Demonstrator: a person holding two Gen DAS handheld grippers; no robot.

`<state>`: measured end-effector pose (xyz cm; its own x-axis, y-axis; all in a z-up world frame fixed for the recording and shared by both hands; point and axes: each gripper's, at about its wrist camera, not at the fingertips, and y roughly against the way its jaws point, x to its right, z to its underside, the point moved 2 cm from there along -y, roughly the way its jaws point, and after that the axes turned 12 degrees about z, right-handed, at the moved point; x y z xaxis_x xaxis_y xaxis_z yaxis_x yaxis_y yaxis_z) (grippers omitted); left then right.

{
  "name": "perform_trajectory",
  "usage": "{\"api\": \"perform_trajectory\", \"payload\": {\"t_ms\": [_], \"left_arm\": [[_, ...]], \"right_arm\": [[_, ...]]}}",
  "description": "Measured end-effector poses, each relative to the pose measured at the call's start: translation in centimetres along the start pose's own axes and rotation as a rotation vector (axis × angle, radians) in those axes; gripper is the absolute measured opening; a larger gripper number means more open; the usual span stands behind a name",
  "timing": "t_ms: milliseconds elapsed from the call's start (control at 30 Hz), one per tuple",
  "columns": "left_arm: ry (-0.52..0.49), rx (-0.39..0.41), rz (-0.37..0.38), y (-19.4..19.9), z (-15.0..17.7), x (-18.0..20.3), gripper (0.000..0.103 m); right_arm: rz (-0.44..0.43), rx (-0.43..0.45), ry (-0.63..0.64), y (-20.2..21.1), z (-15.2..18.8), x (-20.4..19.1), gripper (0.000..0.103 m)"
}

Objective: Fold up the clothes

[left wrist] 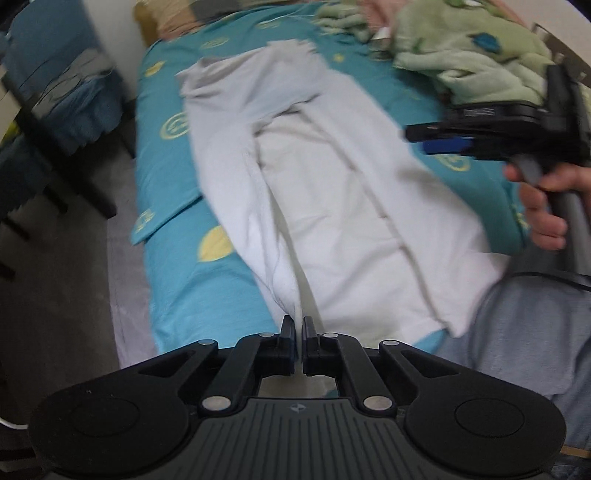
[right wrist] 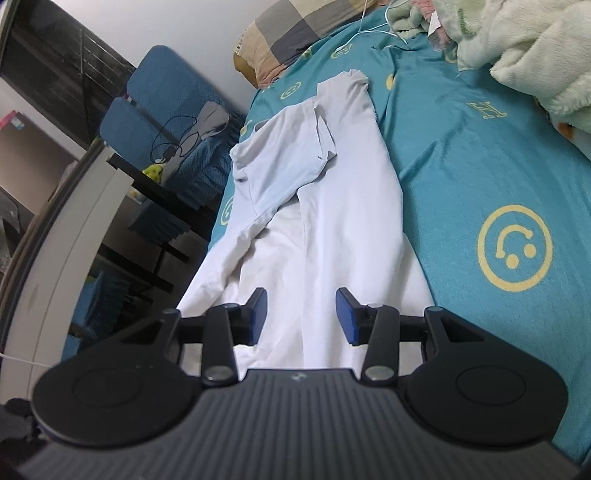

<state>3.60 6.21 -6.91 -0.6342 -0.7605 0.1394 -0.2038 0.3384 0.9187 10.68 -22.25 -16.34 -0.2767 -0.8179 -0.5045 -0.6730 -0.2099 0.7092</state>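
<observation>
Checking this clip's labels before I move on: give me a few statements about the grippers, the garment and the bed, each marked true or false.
1. The left gripper is shut on the near edge of the white garment. True.
2. The right gripper is clamped on the garment. False: its jaws stand wide apart, with nothing between the blue pads.
3. The garment lies on a teal bedsheet printed with yellow smiley faces. True.
4. The green fleece blanket covers the garment. False: it is bunched at the far right of the bed, apart from the garment.
5. A checked pillow lies at the far end of the bed. True.
</observation>
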Motion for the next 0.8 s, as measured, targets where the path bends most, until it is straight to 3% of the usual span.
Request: {"api": "perform_trajectory", "payload": {"t_ms": [100,233,333,533,667,767,800], "left_arm": [[-0.006,-0.003,0.01,-1.5,0.4,2.1,0.003],[0.007,-0.011,0.011,-4.1,1.4,3.2,0.003],[0.022,-0.022,0.023,-6.0,2.2,3.4,0.003],[0.062,-0.001,0.066,-7.7,2.4,2.5,0.003],[0.081,0.006,0.081,-8.3,2.5,2.5,0.003],[0.09,0.004,0.094,-8.5,2.4,2.4,0.002],[0.095,0.003,0.101,-8.6,2.4,2.3,0.002]], "right_arm": [[-0.029,0.0,-0.018,0.2,0.0,0.2,0.045],[-0.103,-0.067,-0.1,-0.4,-1.0,0.1,0.044],[-0.126,-0.083,-0.064,-1.4,-2.5,-2.3,0.044],[-0.228,-0.192,-0.016,-9.3,-4.3,-7.4,0.043],[-0.179,-0.221,0.028,-15.6,-3.8,-8.8,0.043],[-0.133,-0.222,0.075,-19.2,-3.0,-9.3,0.031],[-0.134,-0.218,0.097,-19.8,-2.8,-9.4,0.02]]}}
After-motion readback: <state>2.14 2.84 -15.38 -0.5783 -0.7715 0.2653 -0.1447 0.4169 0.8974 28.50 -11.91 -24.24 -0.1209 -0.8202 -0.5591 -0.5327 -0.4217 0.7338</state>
